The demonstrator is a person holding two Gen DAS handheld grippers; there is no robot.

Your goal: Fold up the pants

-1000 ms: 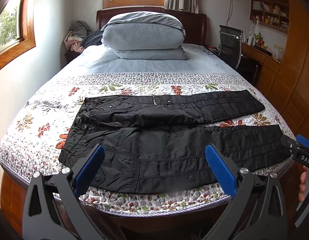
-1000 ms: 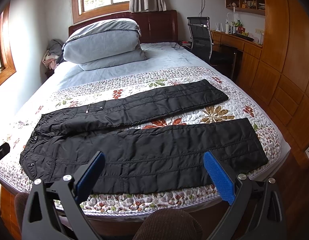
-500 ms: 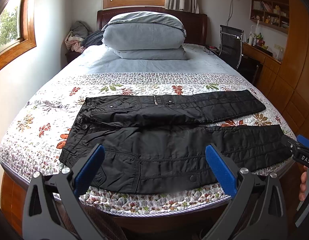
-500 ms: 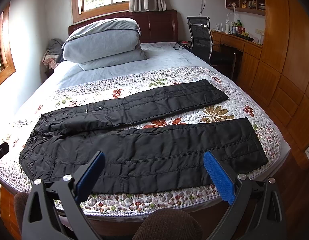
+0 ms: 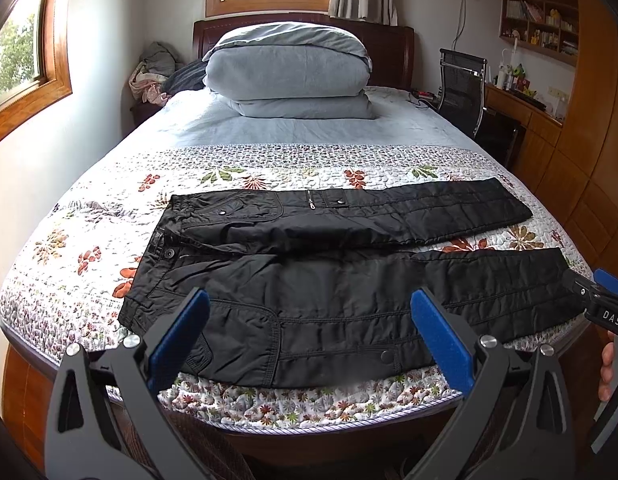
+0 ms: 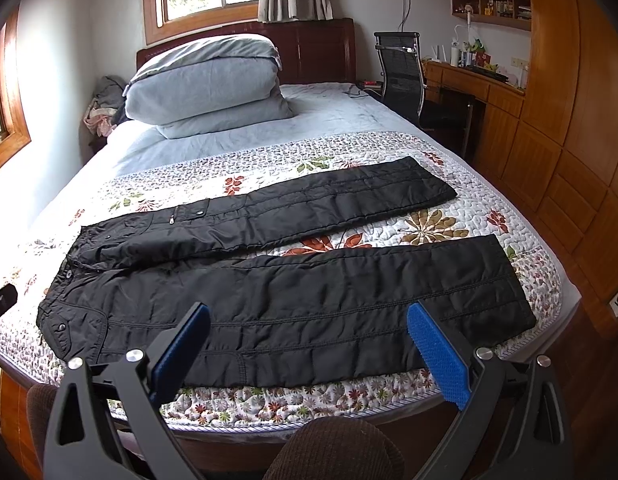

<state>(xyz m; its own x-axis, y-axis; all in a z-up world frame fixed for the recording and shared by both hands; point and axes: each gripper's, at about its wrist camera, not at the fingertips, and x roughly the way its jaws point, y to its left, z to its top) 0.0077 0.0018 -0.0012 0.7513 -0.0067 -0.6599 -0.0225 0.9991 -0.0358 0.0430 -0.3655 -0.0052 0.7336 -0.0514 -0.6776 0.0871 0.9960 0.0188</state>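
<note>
On the bed, across the floral quilt near the foot edge, the pants lie spread flat and unfolded — waistband toward the left side, 2 legs running to the right and splayed apart in a narrow V, so that quilt shows between them toward the cuffs. The far leg lies separate from the near leg; neither is laid over the other, and no crease or fold across the length is visible. Judged from this layout, 0 folds are complete: the task stands at its start. Remaining work, as estimated: bring 1 leg onto the other, then fold the doubled length toward the waistband, once or more. The left gripper hovers off the foot edge with its jaws spread wide, opposite the waist and hip area, touching nothing. The right gripper hovers likewise — jaws spread wide, empty, opposite the near leg's middle and cuff half. In the left view its tip shows at the right border, just beside the near cuff. Both grippers are apart from the fabric. The folded duvet at the head is well clear of the work area.
</note>
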